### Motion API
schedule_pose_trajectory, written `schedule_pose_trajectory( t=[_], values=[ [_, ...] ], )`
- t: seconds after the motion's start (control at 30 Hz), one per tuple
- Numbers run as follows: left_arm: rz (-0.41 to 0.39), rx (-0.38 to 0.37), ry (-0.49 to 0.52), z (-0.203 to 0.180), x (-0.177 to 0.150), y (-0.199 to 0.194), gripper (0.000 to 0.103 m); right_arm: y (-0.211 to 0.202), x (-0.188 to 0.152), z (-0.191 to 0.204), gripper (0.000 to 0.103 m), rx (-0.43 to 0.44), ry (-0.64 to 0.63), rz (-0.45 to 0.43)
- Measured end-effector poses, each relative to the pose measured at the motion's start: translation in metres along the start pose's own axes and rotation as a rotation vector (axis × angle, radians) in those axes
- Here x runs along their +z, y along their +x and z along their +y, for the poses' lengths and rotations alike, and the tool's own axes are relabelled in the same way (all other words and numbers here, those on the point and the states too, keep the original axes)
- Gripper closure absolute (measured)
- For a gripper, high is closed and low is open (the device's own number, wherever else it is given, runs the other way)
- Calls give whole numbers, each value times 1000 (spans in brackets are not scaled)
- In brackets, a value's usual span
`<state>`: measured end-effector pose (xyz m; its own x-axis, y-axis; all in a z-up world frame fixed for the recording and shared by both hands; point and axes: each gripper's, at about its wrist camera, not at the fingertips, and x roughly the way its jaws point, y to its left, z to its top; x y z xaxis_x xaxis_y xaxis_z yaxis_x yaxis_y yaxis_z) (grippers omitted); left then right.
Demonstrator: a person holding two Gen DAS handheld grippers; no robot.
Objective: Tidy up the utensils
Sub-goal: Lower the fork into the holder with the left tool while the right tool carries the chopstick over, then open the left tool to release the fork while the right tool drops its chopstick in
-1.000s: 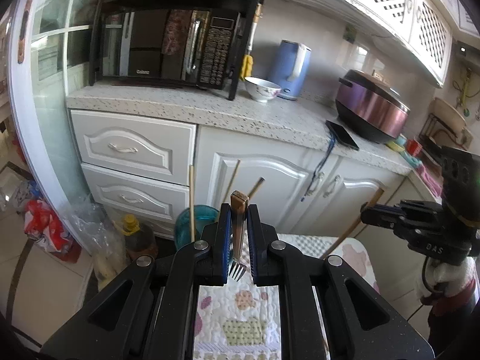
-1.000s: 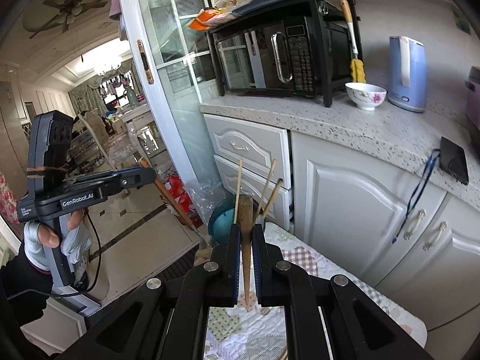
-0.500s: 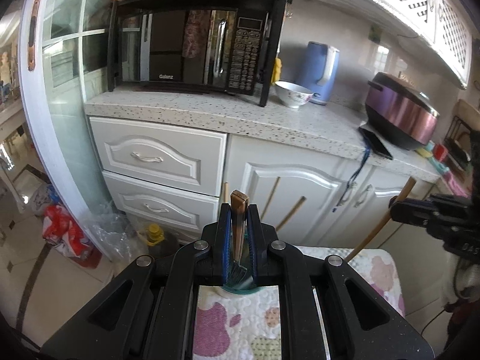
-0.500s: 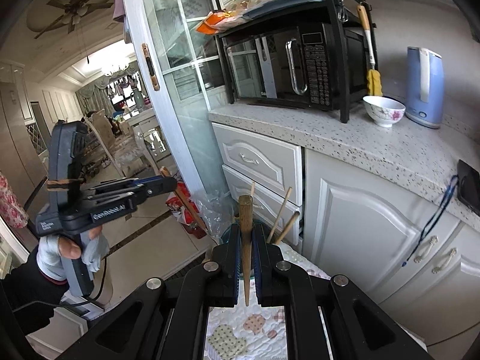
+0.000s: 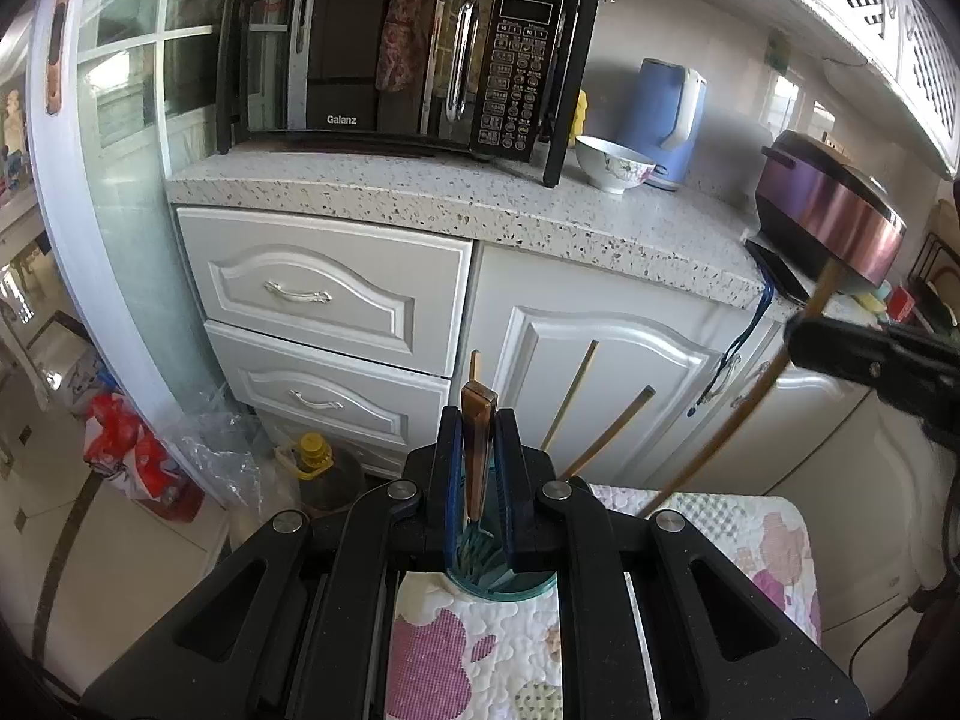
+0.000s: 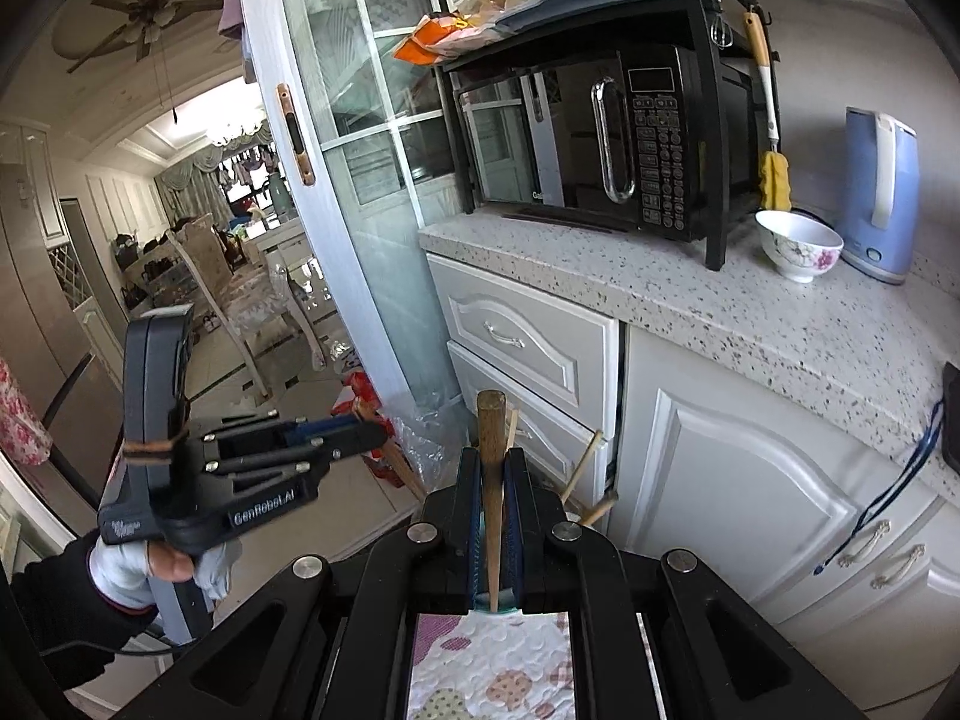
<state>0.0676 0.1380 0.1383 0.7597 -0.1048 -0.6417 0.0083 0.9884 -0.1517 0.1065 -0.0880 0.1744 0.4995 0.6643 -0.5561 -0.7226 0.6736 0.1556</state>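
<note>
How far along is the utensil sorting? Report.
Done: chopsticks already stand in the teal cup. In hand: left hand-held gripper holds a fork over the cup; right hand-held gripper holds a wooden utensil. Left: dropping both in.

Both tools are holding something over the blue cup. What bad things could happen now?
1. The teal cup already holds chopsticks leaning outward, so the fork in the left tool might bump them when it goes in.
2. The right tool holds a wooden stick close by; both going in together could collide or tip the cup.
</note>
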Motion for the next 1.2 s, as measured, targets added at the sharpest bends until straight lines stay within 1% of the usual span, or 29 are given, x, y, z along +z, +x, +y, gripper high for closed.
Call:
schedule_pose_trajectory(
  t=[0.3, 0.47, 0.63, 0.9, 1.2],
  values=[
    [13, -13, -19, 4, 4, 13, 94, 21, 14, -4, 96, -27, -7, 6],
    [44, -10, -16, 4, 2, 30, 94, 38, 18, -11, 96, -53, 6, 2],
    [67, -2, -22, 8, 1, 44, 94, 60, 20, -19, 96, -51, 18, 19],
    [104, 1, -30, 9, -7, 62, 94, 88, 10, -30, 96, -20, 43, 73],
    [145, 8, -46, 9, -21, 81, 94, 117, -17, -43, 96, -2, 87, 158]
  ],
)
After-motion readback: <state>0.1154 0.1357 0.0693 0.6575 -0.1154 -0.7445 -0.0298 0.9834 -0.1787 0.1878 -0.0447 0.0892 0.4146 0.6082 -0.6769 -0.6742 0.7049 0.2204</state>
